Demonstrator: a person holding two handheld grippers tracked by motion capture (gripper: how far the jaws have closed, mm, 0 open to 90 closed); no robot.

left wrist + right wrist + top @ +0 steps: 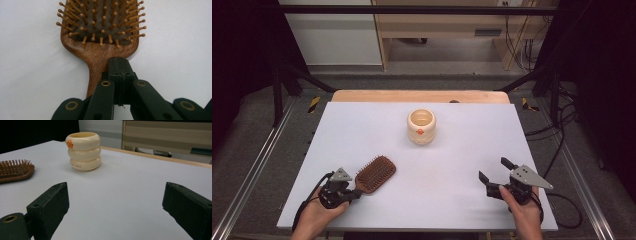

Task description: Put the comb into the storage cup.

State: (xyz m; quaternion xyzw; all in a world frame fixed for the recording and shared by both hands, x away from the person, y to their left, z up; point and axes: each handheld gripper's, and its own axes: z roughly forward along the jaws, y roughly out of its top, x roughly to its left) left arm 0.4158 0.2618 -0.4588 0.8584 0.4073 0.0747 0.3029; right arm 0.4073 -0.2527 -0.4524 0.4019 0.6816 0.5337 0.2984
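Observation:
A brown wooden paddle hairbrush lies bristles up at the front left of the white table. My left gripper is at its handle. In the left gripper view the jaws are pressed together with only a thin seam between the pads, and they sit over the base of the hairbrush handle, which runs down beneath them. A cream ribbed cup with a small orange mark stands upright in the middle. My right gripper rests at the front right, open and empty, pointing toward the cup and the hairbrush.
The table's wooden far edge borders a grey floor with a cabinet and cables behind. Metal frame rails run along both sides. A wide stretch of bare tabletop lies between the two grippers.

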